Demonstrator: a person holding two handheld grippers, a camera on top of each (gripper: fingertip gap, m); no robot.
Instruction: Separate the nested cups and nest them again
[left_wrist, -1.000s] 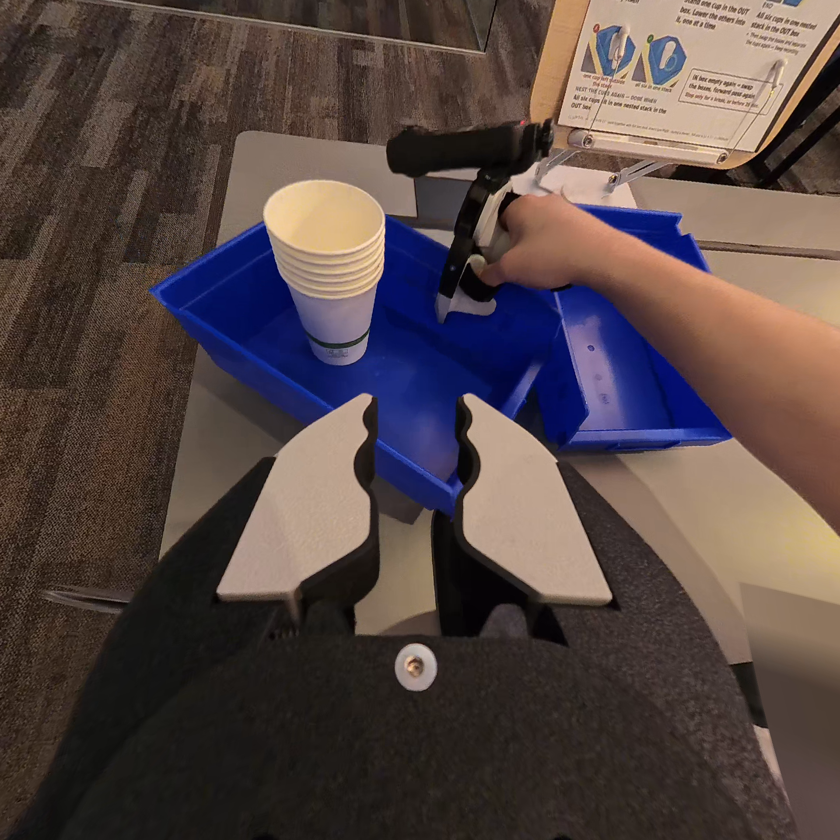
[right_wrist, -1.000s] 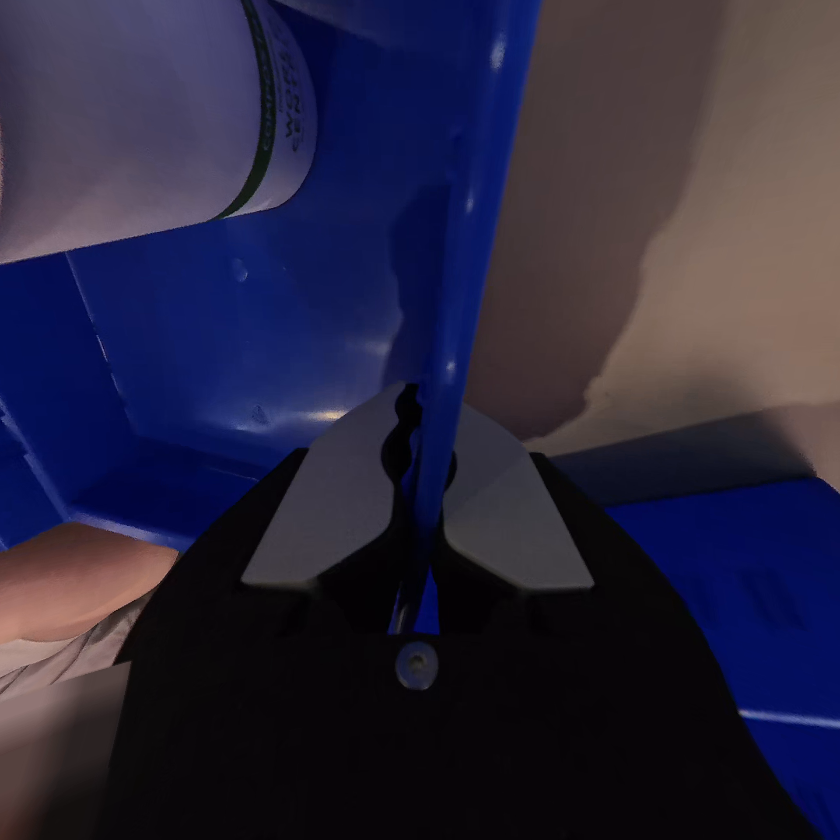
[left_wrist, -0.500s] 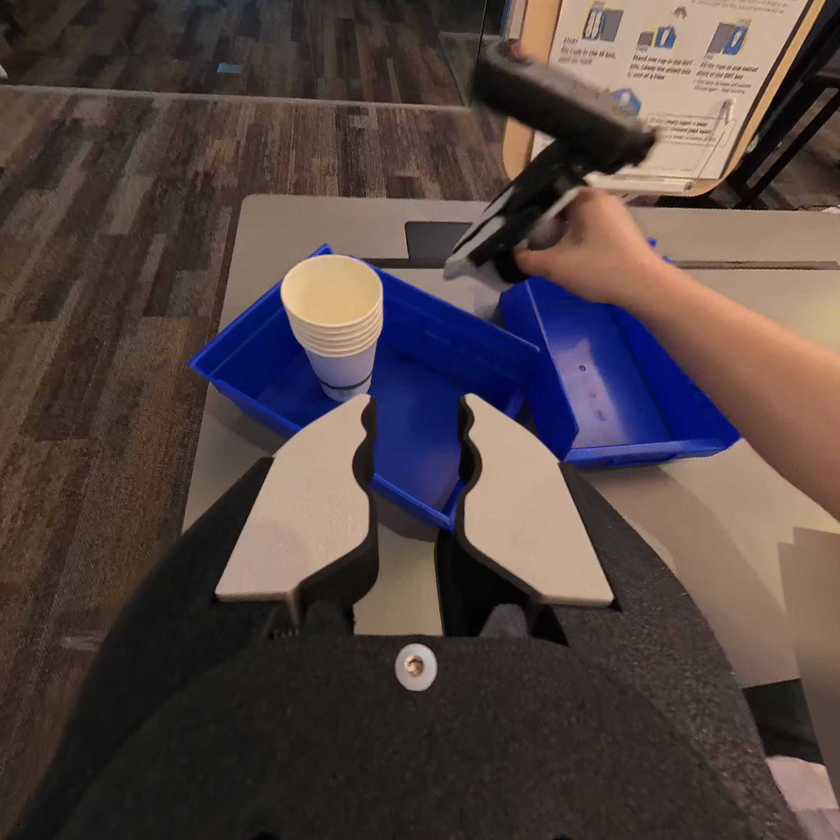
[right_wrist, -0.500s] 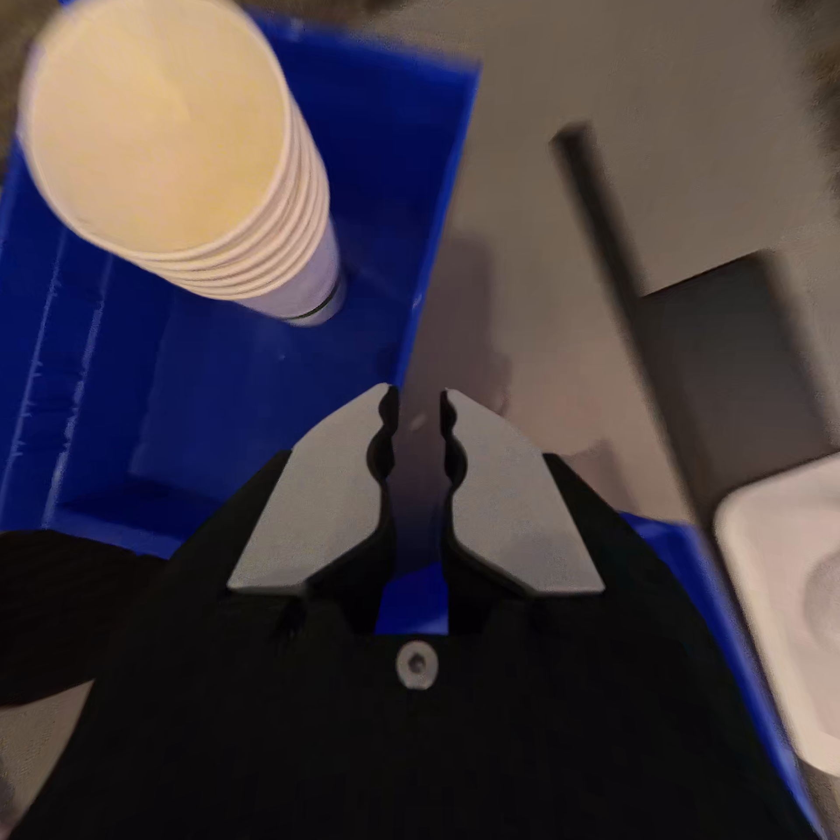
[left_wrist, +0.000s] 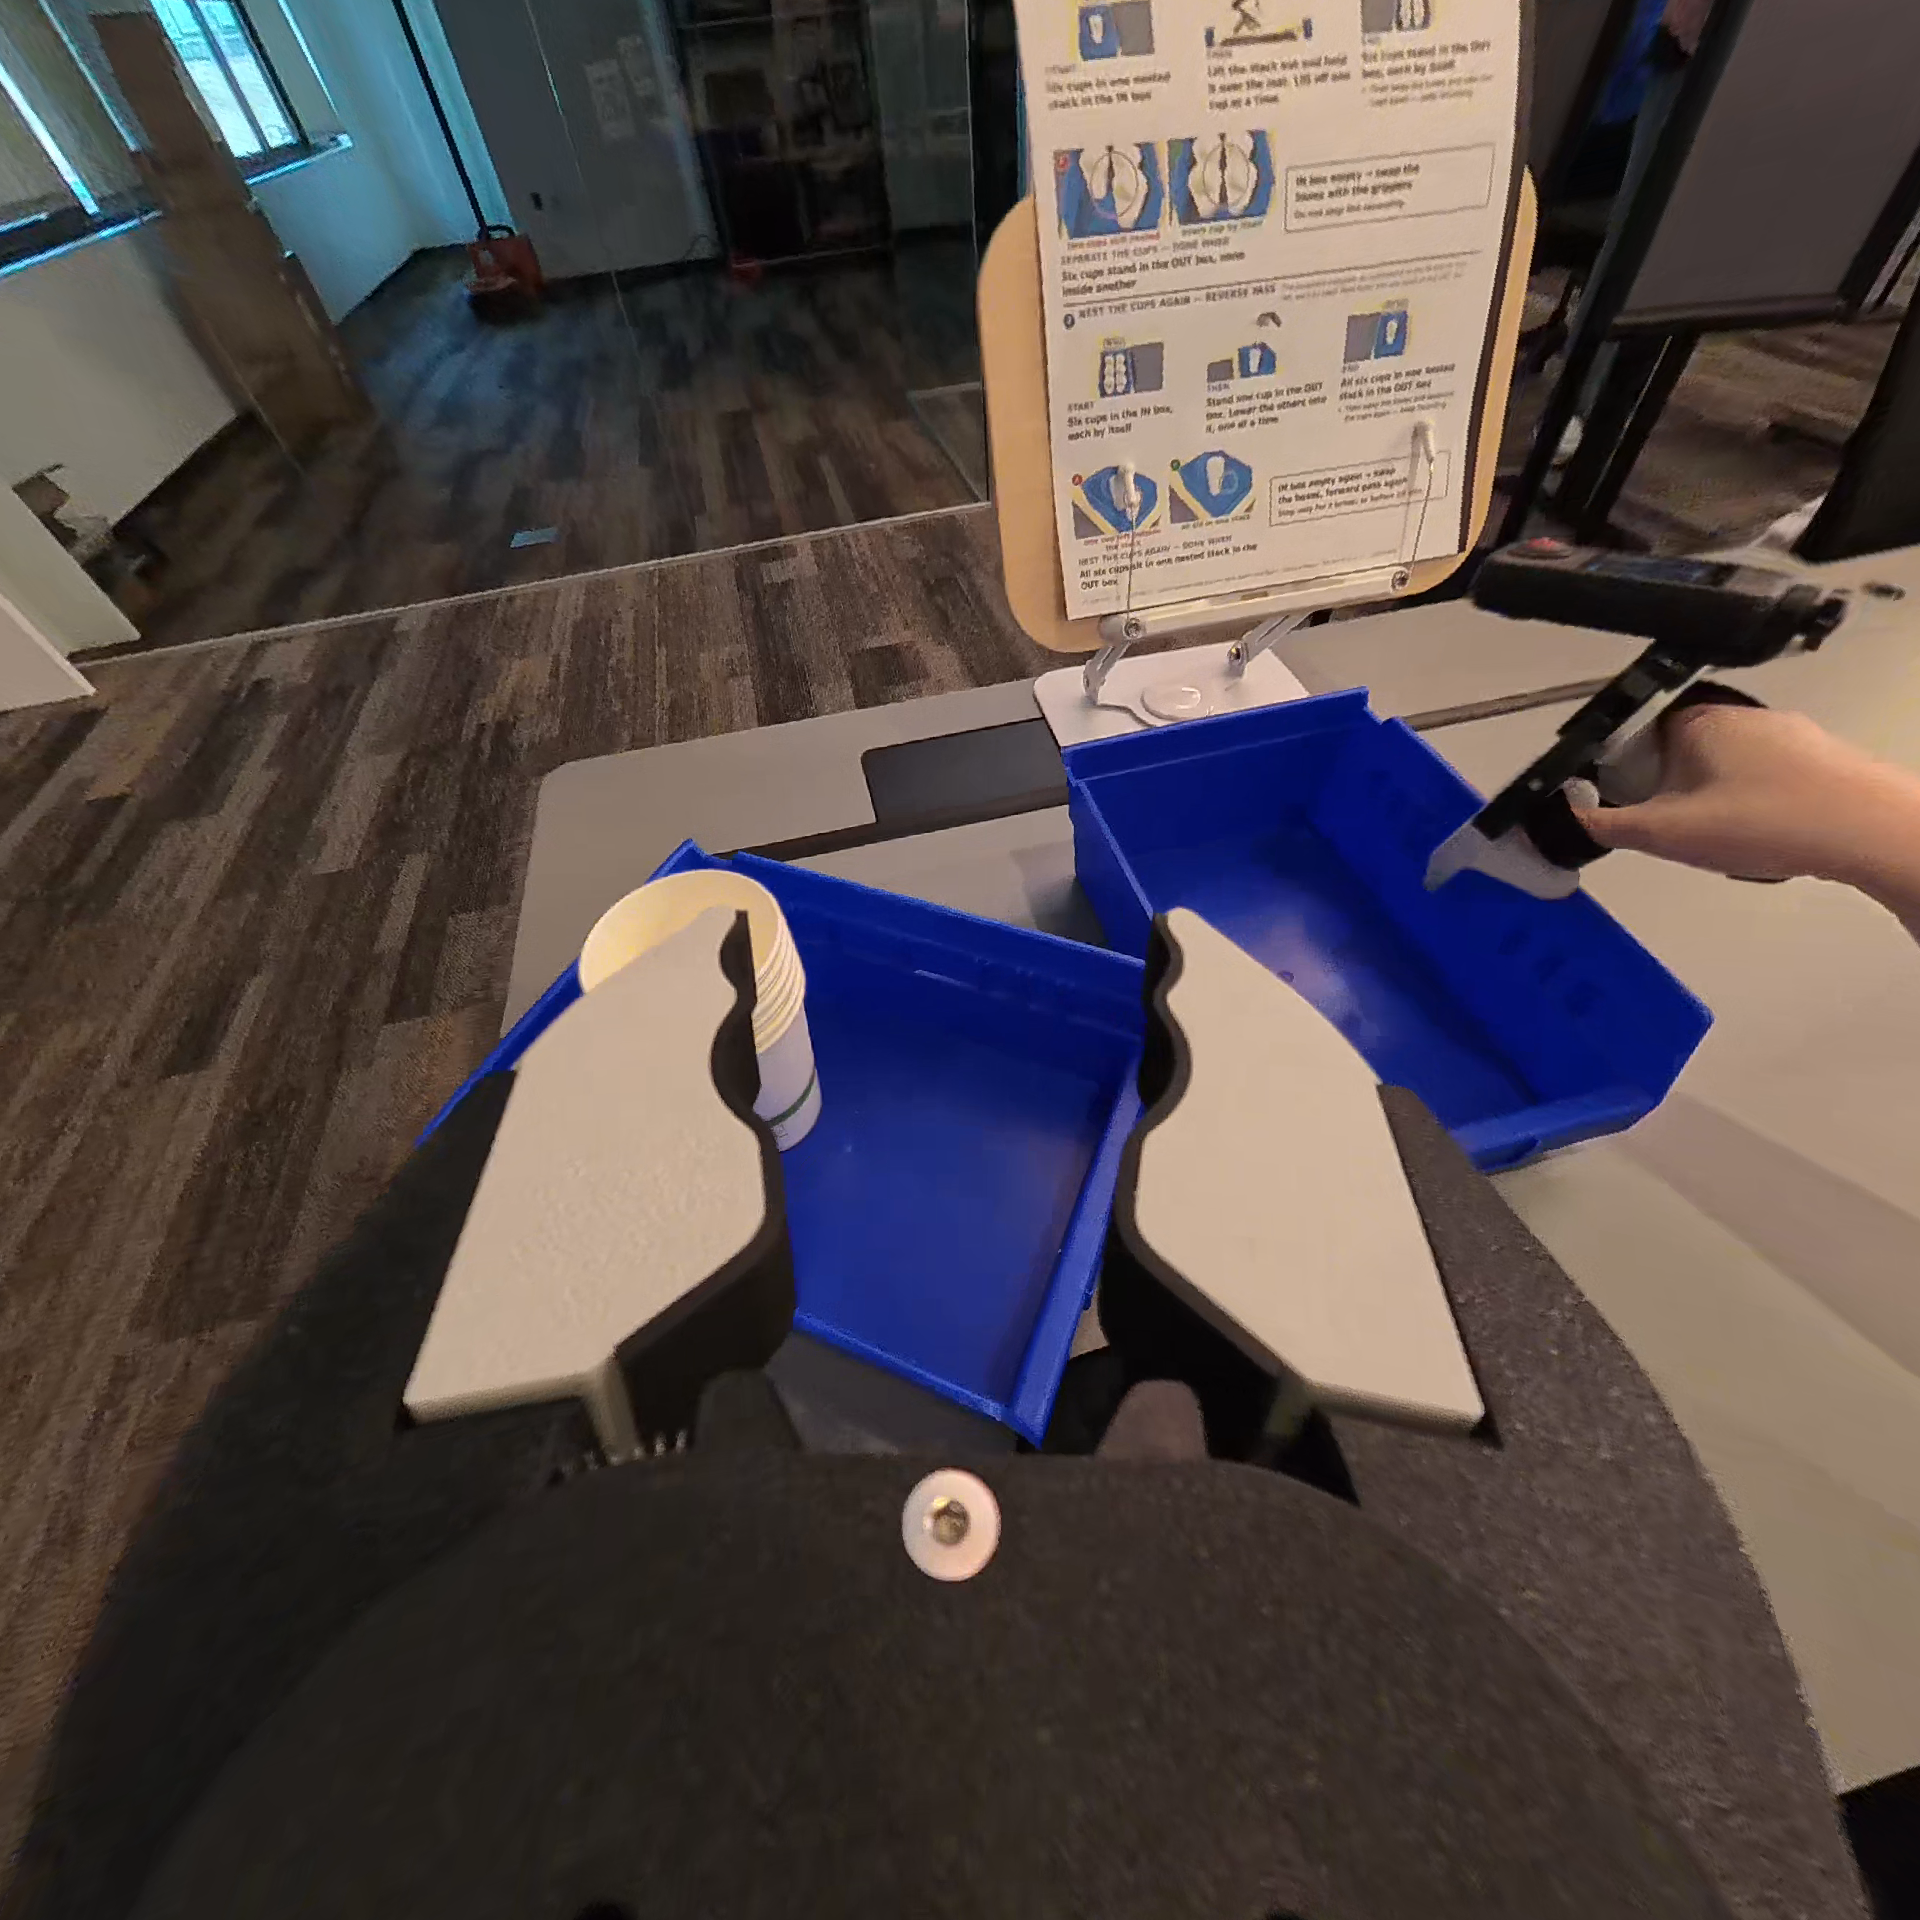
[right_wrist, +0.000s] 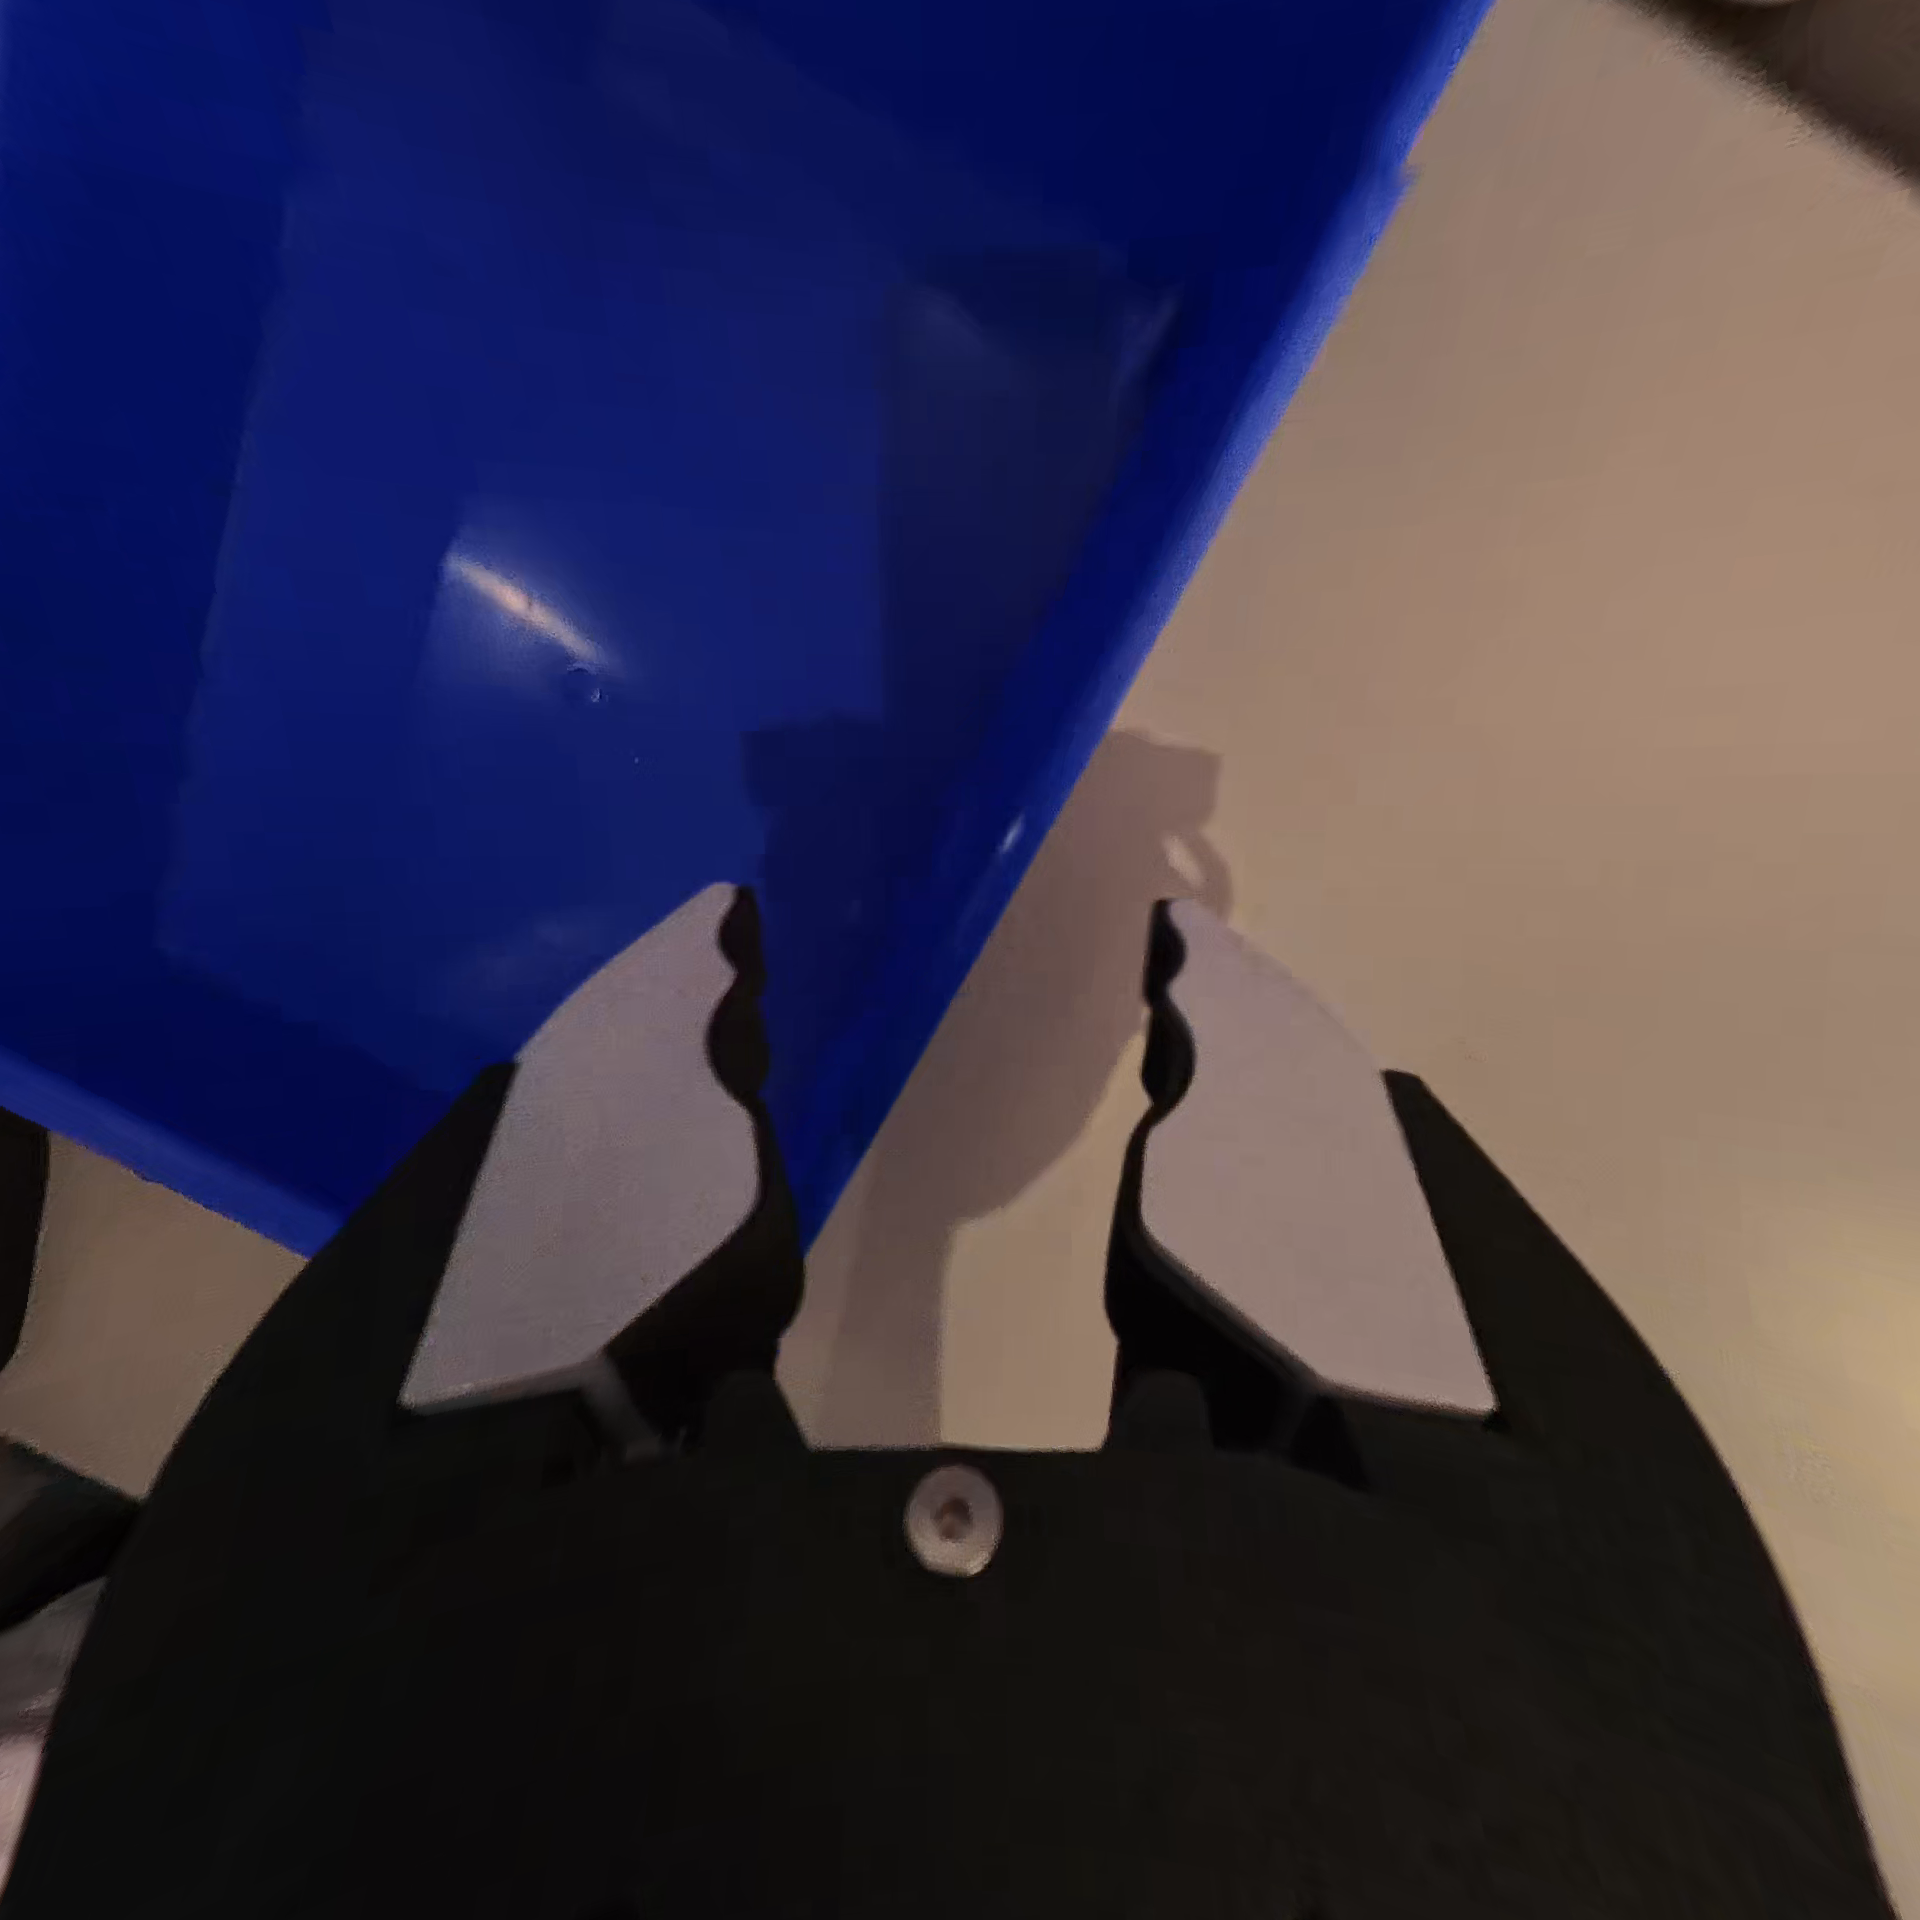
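While the nested cups (left_wrist: 764, 997) stand upright at the far left corner of the left blue bin (left_wrist: 935, 1195), the left claw (left_wrist: 940, 1049) hovers near and above that bin with its jaws wide apart and nothing between them. From this view the left finger (left_wrist: 623, 1164) overlaps the stack, so the cups lie ahead of the claw and slightly left of its centre line, not yet within reach. Thin paper cups of this kind are judged to be light, easily crushed at the wall and prone to cling to one another when nested; the rolled rim of the top cup is the stiffest place to pinch, with the lower body steadied by the other claw. To the right, the second blue bin (left_wrist: 1351, 935) sits on the grey desk (left_wrist: 1714, 1299) and holds no cups. At its right wall the right claw (right_wrist: 951, 940) is poised with jaws apart, straddling the rim (right_wrist: 1195, 582), one finger inside the bin and one over the desk, clamped on nothing and well apart from the stack. An instruction sheet on a stand (left_wrist: 1257, 312) rises at the far edge.
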